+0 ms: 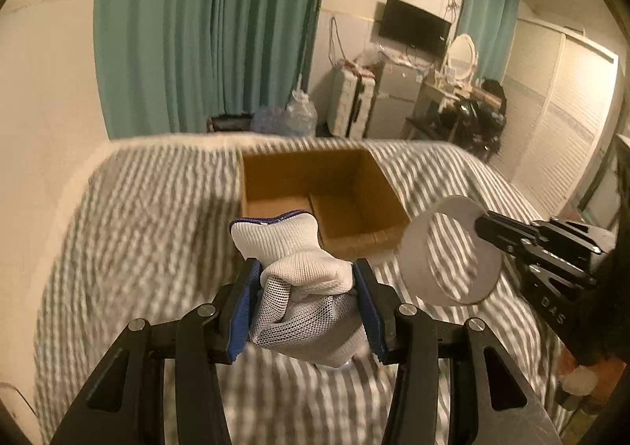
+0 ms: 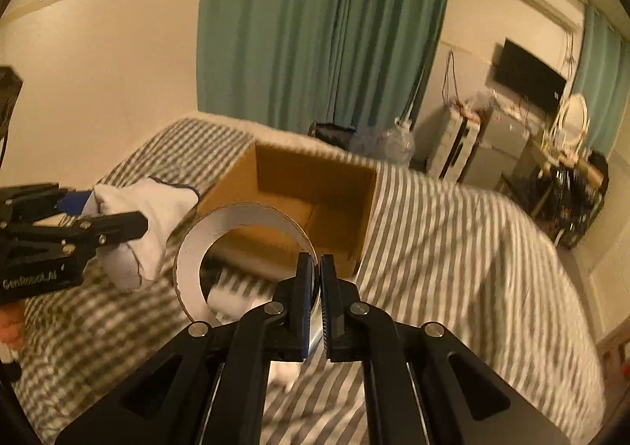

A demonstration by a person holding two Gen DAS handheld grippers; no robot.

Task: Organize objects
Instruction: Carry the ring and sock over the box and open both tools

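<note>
My left gripper is shut on a bundled white knit glove with a blue cuff, held above the striped bed in front of an open cardboard box. My right gripper is shut on the rim of a white tape roll, held just right of the box front. In the left wrist view the tape roll and the right gripper are at the right. In the right wrist view the glove, the left gripper and the box are ahead and to the left.
The box sits on a bed with a grey and white striped cover. Teal curtains hang behind. A suitcase, a small fridge, a wall TV and a dressing table stand at the far right.
</note>
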